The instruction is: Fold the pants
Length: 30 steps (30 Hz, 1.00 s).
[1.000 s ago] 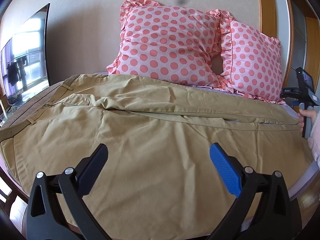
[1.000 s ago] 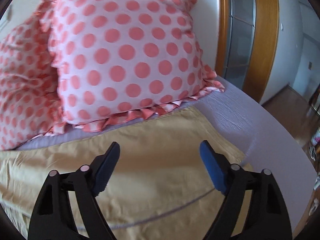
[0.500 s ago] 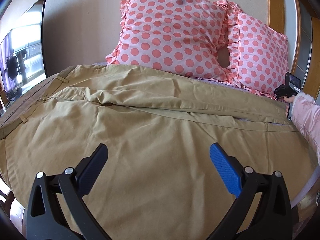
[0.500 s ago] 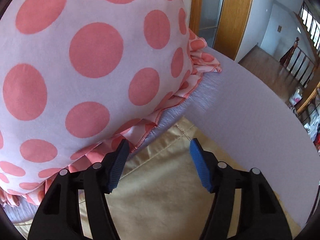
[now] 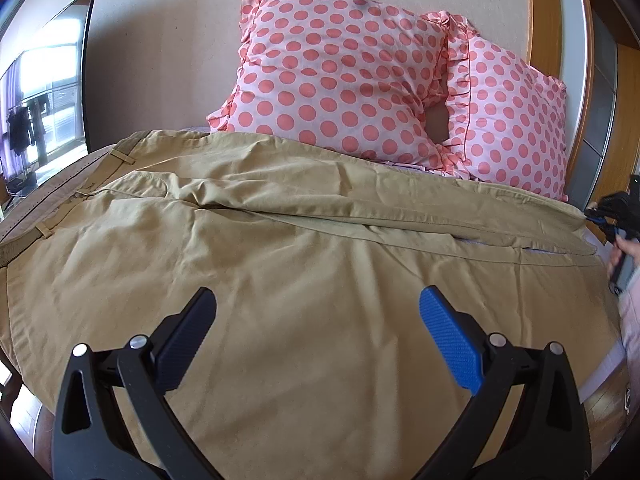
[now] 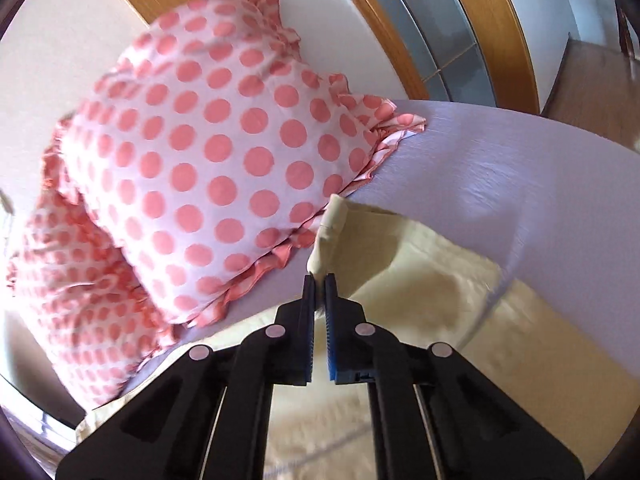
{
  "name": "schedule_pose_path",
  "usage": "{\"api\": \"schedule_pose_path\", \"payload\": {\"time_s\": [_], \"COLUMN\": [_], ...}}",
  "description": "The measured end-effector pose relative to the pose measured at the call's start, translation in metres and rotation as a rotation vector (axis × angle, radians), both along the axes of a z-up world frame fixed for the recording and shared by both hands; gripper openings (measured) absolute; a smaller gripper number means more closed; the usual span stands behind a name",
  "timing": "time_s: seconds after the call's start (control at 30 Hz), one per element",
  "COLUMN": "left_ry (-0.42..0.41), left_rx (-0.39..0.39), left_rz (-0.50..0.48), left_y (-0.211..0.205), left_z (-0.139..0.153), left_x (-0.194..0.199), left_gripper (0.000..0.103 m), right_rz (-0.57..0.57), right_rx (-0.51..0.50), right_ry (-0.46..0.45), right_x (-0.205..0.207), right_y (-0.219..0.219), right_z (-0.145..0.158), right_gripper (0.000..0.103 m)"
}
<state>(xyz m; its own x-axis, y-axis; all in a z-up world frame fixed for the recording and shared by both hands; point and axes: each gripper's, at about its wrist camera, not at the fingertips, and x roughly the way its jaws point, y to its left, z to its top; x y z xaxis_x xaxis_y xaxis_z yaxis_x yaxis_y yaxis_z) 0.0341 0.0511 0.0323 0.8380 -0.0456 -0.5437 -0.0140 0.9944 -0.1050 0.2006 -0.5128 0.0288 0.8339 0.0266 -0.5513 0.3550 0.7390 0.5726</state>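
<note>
Tan pants (image 5: 304,248) lie spread across the bed, waistband at the left, legs running right. My left gripper (image 5: 316,320) is open and empty, hovering over the near leg. My right gripper (image 6: 319,280) is shut on the hem corner of the far pant leg (image 6: 332,224) and holds it lifted off the lilac sheet. In the left wrist view the right gripper (image 5: 618,210) shows at the far right edge, at the end of the far leg.
Two pink polka-dot pillows (image 5: 340,72) (image 6: 208,168) lean against the wall behind the pants. A lilac bed sheet (image 6: 500,160) lies right of the hems. A TV screen (image 5: 44,92) stands at the left. A wooden door frame (image 6: 492,28) is at the right.
My right gripper has closed on the far leg's hem corner and lifted it; half a second ago it was open over that corner. The left gripper stays open over the near leg.
</note>
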Motion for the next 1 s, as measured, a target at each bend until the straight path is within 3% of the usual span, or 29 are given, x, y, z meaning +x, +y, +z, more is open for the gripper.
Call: {"api": "schedule_pose_path", "payload": {"time_s": [0.07, 0.17, 0.33, 0.4, 0.47, 0.57, 0.63, 0.67, 0.7, 0.8, 0.9, 1.0], "left_ry": [-0.010, -0.029, -0.022, -0.017, -0.009, -0.010, -0.027, -0.037, -0.049, -0.067, -0.052, -0.008], "left_rx": [-0.009, -0.001, -0.011, -0.034, -0.058, -0.096, -0.145, -0.180, -0.218, -0.309, -0.357, -0.399], "left_rz": [-0.001, -0.002, 0.003, 0.003, -0.006, -0.036, -0.066, -0.080, -0.096, -0.096, -0.057, -0.039], "left_y": [0.000, -0.003, -0.003, 0.002, 0.007, 0.013, 0.017, 0.020, 0.024, 0.041, 0.064, 0.083], "left_z": [0.002, 0.008, 0.013, 0.013, 0.013, 0.015, 0.016, 0.018, 0.019, 0.030, 0.046, 0.058], "left_x": [0.000, 0.004, 0.009, 0.008, 0.007, 0.007, 0.006, 0.006, 0.007, 0.014, 0.037, 0.077], "left_gripper": [0.101, 0.101, 0.101, 0.101, 0.101, 0.101, 0.101, 0.101, 0.101, 0.101, 0.101, 0.101], "right_rz": [-0.007, -0.017, -0.031, -0.025, -0.026, -0.049, -0.060, -0.047, -0.023, 0.011, 0.015, 0.021], "right_rx": [0.038, 0.104, 0.244, 0.243, 0.254, 0.256, 0.241, 0.248, 0.273, 0.354, 0.309, 0.278], "right_ry": [-0.011, 0.057, 0.126, 0.116, 0.103, 0.096, 0.089, 0.079, 0.062, -0.078, -0.233, -0.264], "right_x": [-0.045, -0.090, -0.097, -0.096, -0.092, -0.079, -0.069, -0.064, -0.059, -0.078, -0.119, -0.141], "right_y": [0.005, 0.012, 0.005, 0.006, 0.006, 0.004, 0.005, 0.004, 0.002, -0.005, -0.011, -0.016], "right_z": [-0.003, -0.013, -0.029, -0.029, -0.030, -0.033, -0.035, -0.037, -0.041, -0.039, -0.020, -0.012], "right_gripper": [0.005, 0.006, 0.022, 0.038, 0.044, 0.045, 0.043, 0.027, 0.002, 0.002, 0.002, 0.002]}}
